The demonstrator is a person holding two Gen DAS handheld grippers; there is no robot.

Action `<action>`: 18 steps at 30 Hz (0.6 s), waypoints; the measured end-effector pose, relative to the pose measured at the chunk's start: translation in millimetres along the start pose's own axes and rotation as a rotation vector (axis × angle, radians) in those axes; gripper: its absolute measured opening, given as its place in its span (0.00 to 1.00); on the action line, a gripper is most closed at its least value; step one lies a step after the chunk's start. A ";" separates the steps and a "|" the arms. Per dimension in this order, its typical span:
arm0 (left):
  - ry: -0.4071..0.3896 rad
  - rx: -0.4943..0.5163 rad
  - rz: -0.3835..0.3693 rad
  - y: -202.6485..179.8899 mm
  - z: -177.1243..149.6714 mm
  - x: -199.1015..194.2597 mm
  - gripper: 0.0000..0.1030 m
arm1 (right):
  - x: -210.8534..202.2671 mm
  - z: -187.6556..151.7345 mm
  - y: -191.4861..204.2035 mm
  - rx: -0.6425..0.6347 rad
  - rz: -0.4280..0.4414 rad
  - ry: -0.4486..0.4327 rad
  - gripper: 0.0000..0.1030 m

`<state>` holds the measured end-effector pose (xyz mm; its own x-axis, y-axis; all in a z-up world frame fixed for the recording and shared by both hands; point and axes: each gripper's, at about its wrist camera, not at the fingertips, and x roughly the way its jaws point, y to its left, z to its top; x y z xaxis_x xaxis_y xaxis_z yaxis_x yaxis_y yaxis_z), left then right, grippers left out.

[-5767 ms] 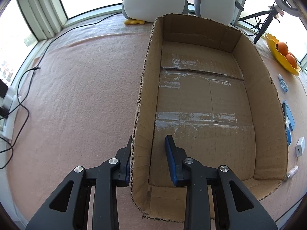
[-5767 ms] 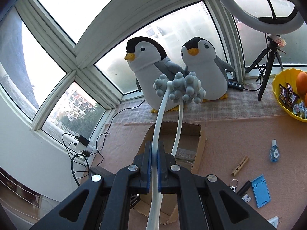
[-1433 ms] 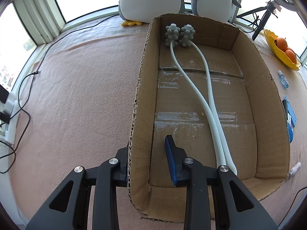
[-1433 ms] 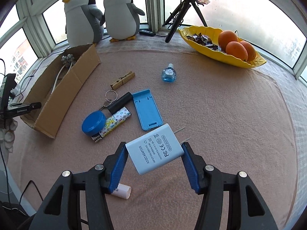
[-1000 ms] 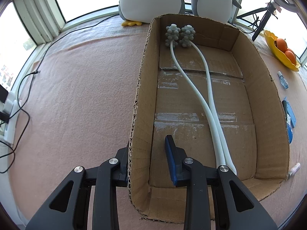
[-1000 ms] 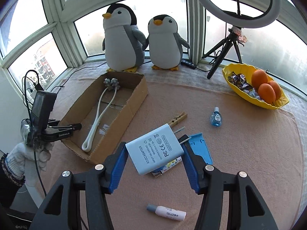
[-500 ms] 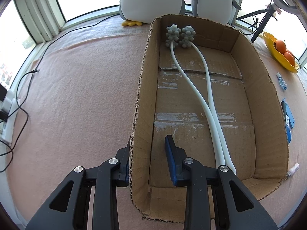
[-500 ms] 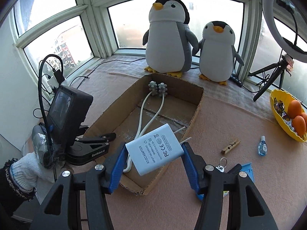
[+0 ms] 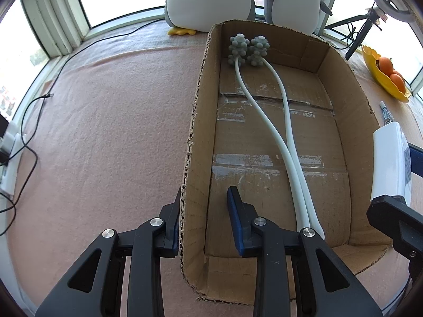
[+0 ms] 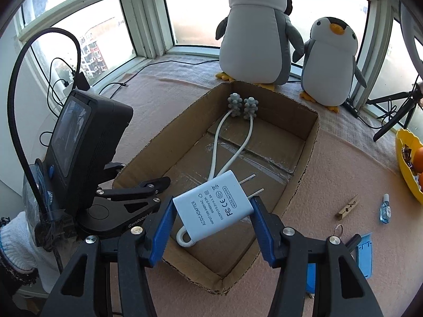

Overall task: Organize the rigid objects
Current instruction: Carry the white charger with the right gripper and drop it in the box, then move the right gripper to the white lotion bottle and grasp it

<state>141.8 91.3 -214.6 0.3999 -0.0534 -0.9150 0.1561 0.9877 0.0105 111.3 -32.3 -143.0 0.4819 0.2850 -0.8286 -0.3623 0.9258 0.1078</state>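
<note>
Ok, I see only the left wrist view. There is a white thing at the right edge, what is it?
Observer: A white AC adapter, gripped flat between the right gripper's pads.
Operator: Where do its prongs point?
Observer: Away from the gripper, over the cardboard box, above the white massager lying inside.
Operator: What else waits outside?
Observer: A wooden clothespin lies right of the box.

Both grippers, left gripper (image 9: 203, 222) and right gripper (image 10: 211, 227), have black frames, silver screws and blue pads; a white knit glove (image 10: 15, 235) shows lower left.
</note>
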 end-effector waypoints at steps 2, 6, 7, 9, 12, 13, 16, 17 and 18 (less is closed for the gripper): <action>0.001 -0.001 0.000 0.1 0.1 0.1 0.27 | 1.1 0.9 -0.1 -0.003 -0.008 0.003 0.51; 0.000 0.002 0.000 0.4 -0.4 0.0 0.27 | 3.1 2.5 0.4 -0.007 -0.004 0.011 0.51; 0.000 0.001 0.000 0.4 -0.5 0.0 0.27 | 4.1 3.0 0.9 -0.008 -0.005 0.018 0.52; 0.000 0.002 -0.001 0.4 -0.6 -0.1 0.28 | 5.1 3.6 2.1 -0.009 -0.005 0.026 0.54; -0.001 0.003 -0.001 0.2 -1.1 0.1 0.27 | 4.0 3.9 3.2 -0.010 -0.011 0.026 0.59; -0.001 0.004 -0.001 0.2 -1.2 0.1 0.27 | 3.4 3.7 3.1 -0.008 -0.009 0.028 0.59; -0.001 0.005 -0.003 1.0 -1.3 -0.1 0.27 | -3.3 2.4 0.2 0.015 0.008 0.024 0.59; -0.002 0.005 -0.003 1.0 -1.4 -0.1 0.27 | -7.4 1.4 -1.3 0.024 0.016 0.020 0.59; -0.002 0.005 -0.003 0.8 -1.4 0.0 0.27 | -12.7 -0.2 -2.5 0.031 0.024 0.014 0.59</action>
<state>140.6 92.3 -215.2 0.4012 -0.0568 -0.9142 0.1617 0.9868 0.0096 105.9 -38.3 -132.8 0.4622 0.3043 -0.8330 -0.3486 0.9260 0.1448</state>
